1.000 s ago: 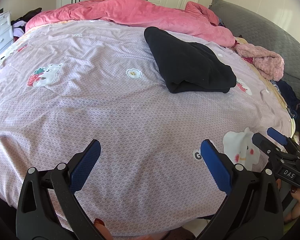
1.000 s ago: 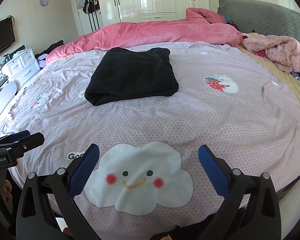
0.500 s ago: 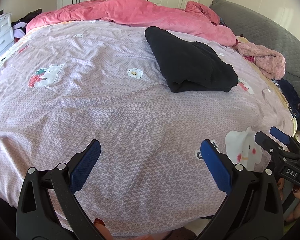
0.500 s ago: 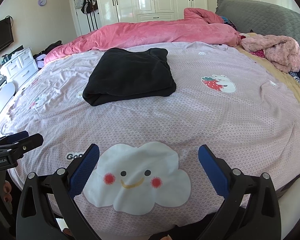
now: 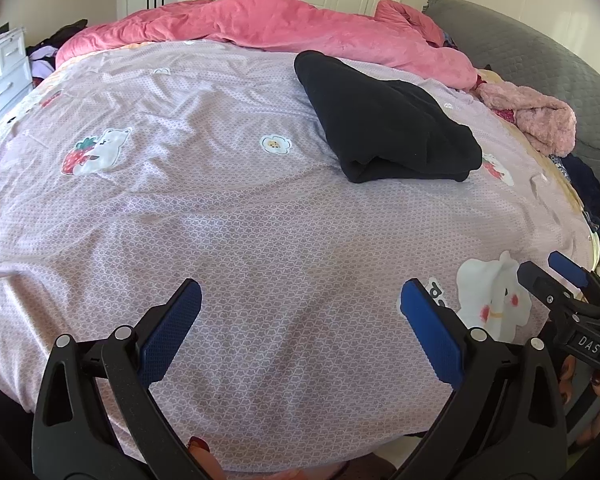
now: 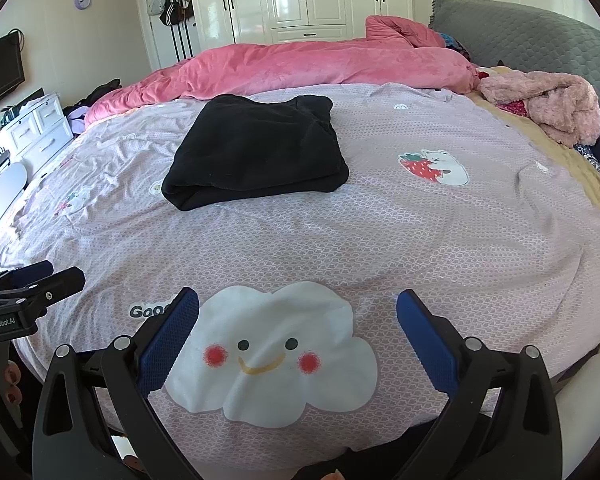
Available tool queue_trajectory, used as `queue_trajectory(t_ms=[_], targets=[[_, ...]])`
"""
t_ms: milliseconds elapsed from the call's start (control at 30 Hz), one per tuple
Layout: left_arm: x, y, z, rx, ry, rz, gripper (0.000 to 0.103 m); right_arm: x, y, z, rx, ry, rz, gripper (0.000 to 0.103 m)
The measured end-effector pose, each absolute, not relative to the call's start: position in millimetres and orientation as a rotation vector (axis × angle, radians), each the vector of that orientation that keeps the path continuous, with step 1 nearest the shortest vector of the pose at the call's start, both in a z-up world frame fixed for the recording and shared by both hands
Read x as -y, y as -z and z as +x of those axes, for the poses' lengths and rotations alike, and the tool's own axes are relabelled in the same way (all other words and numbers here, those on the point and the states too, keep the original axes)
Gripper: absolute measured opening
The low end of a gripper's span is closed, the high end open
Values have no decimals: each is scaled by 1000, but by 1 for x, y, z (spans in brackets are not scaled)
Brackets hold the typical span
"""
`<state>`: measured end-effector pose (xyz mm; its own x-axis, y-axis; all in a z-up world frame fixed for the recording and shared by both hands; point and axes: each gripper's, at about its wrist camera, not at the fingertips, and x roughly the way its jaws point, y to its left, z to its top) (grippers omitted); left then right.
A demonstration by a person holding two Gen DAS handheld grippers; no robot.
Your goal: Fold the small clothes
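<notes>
You work over a wide bed covered by a pale lilac patterned sheet (image 5: 240, 220) printed with cartoon motifs: a smiling white cloud (image 6: 276, 356) near its front edge and a bear hugging a strawberry (image 6: 434, 167). A folded black fabric garment (image 6: 256, 152) lies flat on the sheet, toward the far side. Behind it, a rumpled pink plush duvet (image 6: 320, 68) runs across the bed. A fluffy pale pink garment (image 6: 552, 106) lies bunched at the right edge.
</notes>
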<state>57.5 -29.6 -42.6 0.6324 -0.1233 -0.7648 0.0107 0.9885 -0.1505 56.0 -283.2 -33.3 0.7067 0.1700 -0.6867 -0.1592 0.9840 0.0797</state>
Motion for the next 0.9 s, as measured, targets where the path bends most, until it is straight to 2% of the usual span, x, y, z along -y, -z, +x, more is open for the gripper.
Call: queue_trajectory(t_ms=[533,733,900], targets=[[7,41,57,-882,64,-128,94,307,24,45,-747,-50,18,99],[-88,29,64,-835,-102,-154,94,411,23,16,-722,242,138,99],[-229,34,90,-881,-366,-143,94,561,65,-41,-764,722,307,99]])
